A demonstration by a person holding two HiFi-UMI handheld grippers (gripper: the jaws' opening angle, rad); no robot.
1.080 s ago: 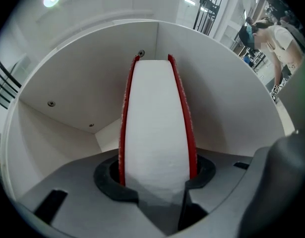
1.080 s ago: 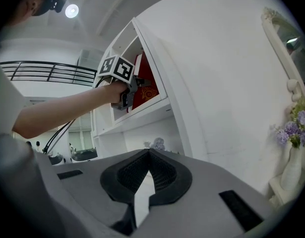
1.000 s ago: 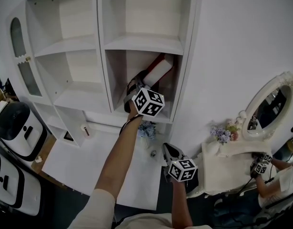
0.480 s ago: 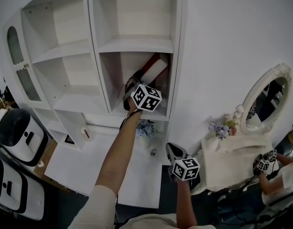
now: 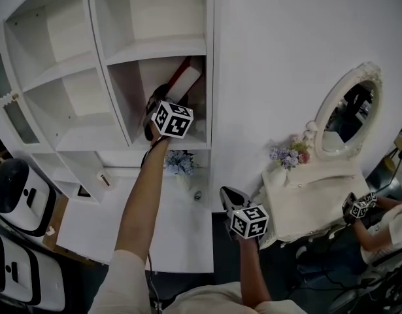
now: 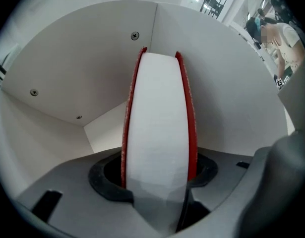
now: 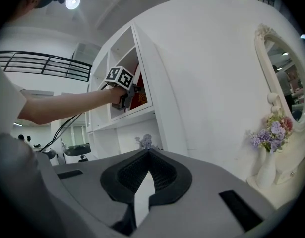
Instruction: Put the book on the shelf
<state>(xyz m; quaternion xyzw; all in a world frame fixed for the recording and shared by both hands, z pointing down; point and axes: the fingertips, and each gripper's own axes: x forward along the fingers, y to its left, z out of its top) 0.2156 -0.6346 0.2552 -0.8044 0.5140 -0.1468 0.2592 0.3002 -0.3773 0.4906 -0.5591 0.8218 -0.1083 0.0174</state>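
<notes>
The red-covered book [image 5: 187,77] leans tilted inside the shelf's [image 5: 155,48] right middle compartment, its top against the right wall. My left gripper [image 5: 161,97] reaches level into that compartment. In the left gripper view the book [image 6: 159,123] stands on edge between the jaws, white pages toward me. The left gripper [image 6: 157,180] has just been opening its jaws, and a dark gap shows beside the right cover. My right gripper [image 5: 228,195] hangs lower, in front of the white wall, shut and empty. The right gripper view shows its pads [image 7: 148,155] meeting, with the book [image 7: 139,95] far off.
A small vase of blue flowers [image 5: 180,162] stands on the white counter [image 5: 168,234] below the compartment. To the right are a white dresser [image 5: 318,201], an oval mirror [image 5: 344,113] and a flower vase [image 5: 289,156]. White machines [image 5: 17,195] sit at the left. Another person [image 5: 377,221] is at the right edge.
The head view has swung right, so the shelf sits further left in the picture. The left gripper stays at the book in the compartment. The right gripper has shifted a little sideways.
</notes>
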